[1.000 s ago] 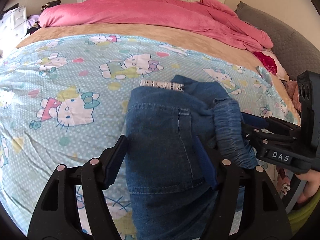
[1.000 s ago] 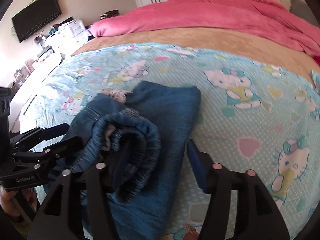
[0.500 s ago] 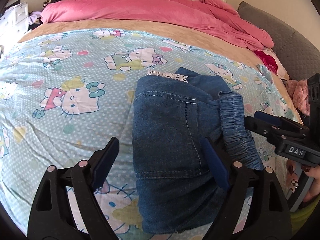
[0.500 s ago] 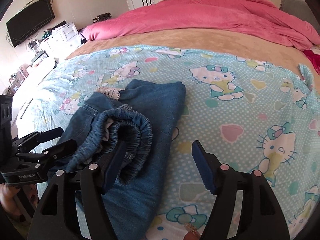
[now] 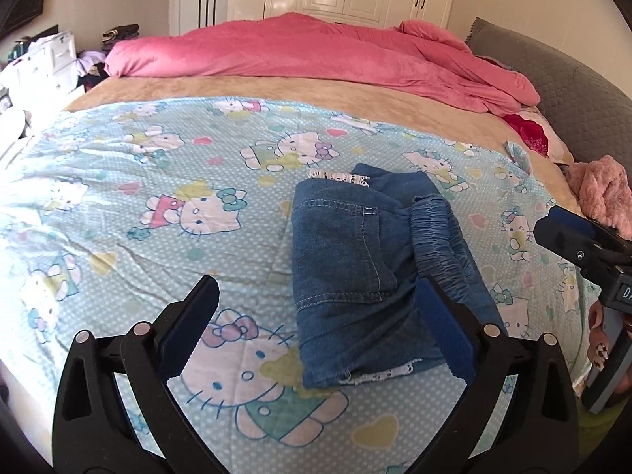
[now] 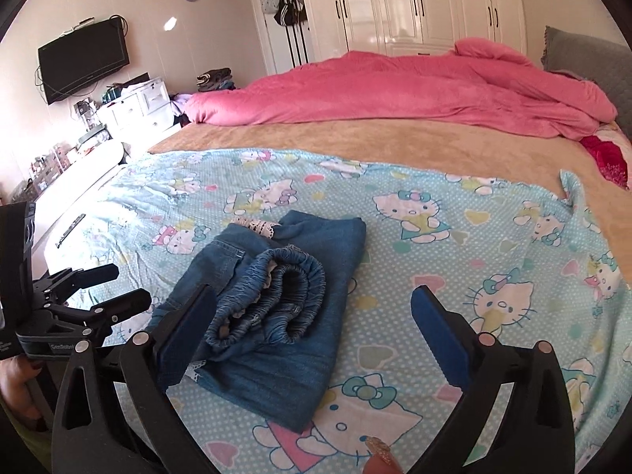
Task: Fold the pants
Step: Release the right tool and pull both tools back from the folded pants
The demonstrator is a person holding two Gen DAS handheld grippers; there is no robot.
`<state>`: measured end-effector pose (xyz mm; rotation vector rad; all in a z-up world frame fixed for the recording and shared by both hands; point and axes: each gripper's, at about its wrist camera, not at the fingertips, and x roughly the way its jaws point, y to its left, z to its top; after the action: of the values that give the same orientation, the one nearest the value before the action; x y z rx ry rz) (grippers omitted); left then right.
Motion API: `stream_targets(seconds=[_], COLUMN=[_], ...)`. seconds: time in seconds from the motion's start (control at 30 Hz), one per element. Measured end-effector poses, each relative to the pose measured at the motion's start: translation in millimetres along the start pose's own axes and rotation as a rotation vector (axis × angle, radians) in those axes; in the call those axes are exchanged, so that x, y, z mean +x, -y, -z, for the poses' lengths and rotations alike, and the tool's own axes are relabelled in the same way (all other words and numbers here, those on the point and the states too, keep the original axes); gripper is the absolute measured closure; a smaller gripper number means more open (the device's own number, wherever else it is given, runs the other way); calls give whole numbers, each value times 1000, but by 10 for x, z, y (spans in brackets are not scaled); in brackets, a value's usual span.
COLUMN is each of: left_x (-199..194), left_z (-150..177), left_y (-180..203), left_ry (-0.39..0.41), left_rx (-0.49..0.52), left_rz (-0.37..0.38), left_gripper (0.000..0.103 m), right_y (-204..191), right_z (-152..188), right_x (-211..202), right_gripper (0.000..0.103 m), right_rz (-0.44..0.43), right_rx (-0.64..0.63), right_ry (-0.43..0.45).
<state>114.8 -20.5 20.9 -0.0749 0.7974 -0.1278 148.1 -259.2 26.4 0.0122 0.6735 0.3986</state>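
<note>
The folded blue denim pants (image 5: 355, 276) lie on the cartoon-cat sheet, with white lace trim at the far and near edges. Their elastic waistband (image 6: 284, 296) is bunched in a loop on top. My left gripper (image 5: 316, 292) hovers above the near-left part of the pants; its jaws are opening wide, the pads clear of the cloth. My right gripper (image 6: 316, 296) hangs over the near-right part, its jaws opening too, and nothing is pressed between them. Each view shows the other gripper at its edge: the right gripper (image 5: 572, 237) and the left gripper (image 6: 98, 292).
The light-blue cartoon-cat sheet (image 5: 177, 205) covers the near half of the bed, over a tan blanket (image 6: 375, 138). A pink duvet (image 6: 395, 87) is heaped at the back. A grey headboard (image 5: 572, 87) and a pink fluffy cloth (image 5: 604, 193) are at the right. A dresser (image 6: 134, 106) and a TV stand at the left.
Both grippers have drawn back and up from the pants and their jaws have spread wider. The right gripper's finger has left the waistband folds. The pants lie free on the bed.
</note>
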Motion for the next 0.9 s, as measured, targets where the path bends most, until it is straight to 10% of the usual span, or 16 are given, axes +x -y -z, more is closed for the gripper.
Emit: stream_targets(seconds=[0.9], left_x=[-885], left_z=[530], left_y=[137], left_ry=[96], left_rx=[-1], left_rz=[-55], left_gripper=[9], right_y=[-307], right_z=[396], right_x=[-953], right_gripper=[5], right_rz=[50], right_rx=[-60], right_ry=[150])
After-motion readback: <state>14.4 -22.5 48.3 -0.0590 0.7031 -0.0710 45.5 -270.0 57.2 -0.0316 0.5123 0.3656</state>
